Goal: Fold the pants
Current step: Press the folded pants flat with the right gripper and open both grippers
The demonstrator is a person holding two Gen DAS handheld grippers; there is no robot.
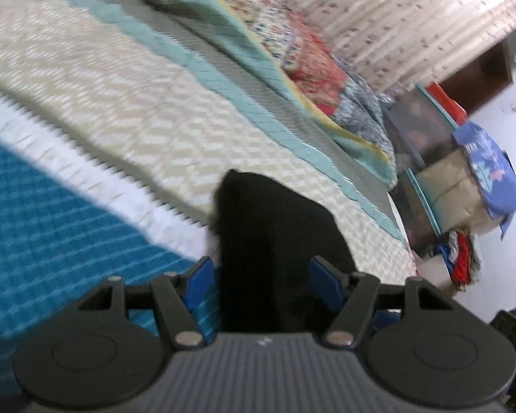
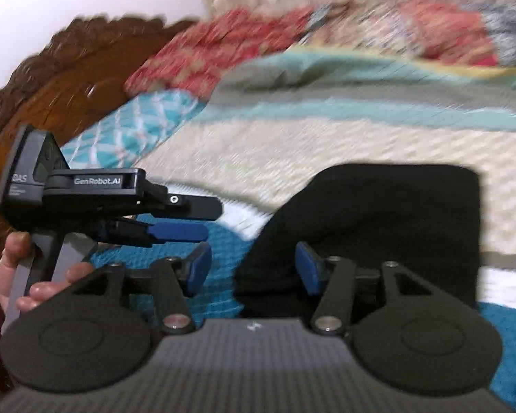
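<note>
The black pants [image 1: 275, 241] lie folded in a compact block on the bed, also in the right wrist view [image 2: 378, 227]. My left gripper [image 1: 259, 275] is open, blue pads wide apart, with the pants between and below the jaws. My right gripper [image 2: 253, 268] is open too, hovering over the pants' near left edge. The left gripper also shows from the side in the right wrist view [image 2: 185, 232], held by a hand at the left, just left of the pants. Whether either gripper touches the cloth is unclear.
The bedspread has a blue part [image 1: 51, 213], white band and cream zigzag part [image 1: 120, 79]. A patterned quilt [image 1: 302, 55] lies along the far side. A carved wooden headboard [image 2: 58, 79] stands at left. Boxes and clothes [image 1: 464, 172] stand beyond the bed's end.
</note>
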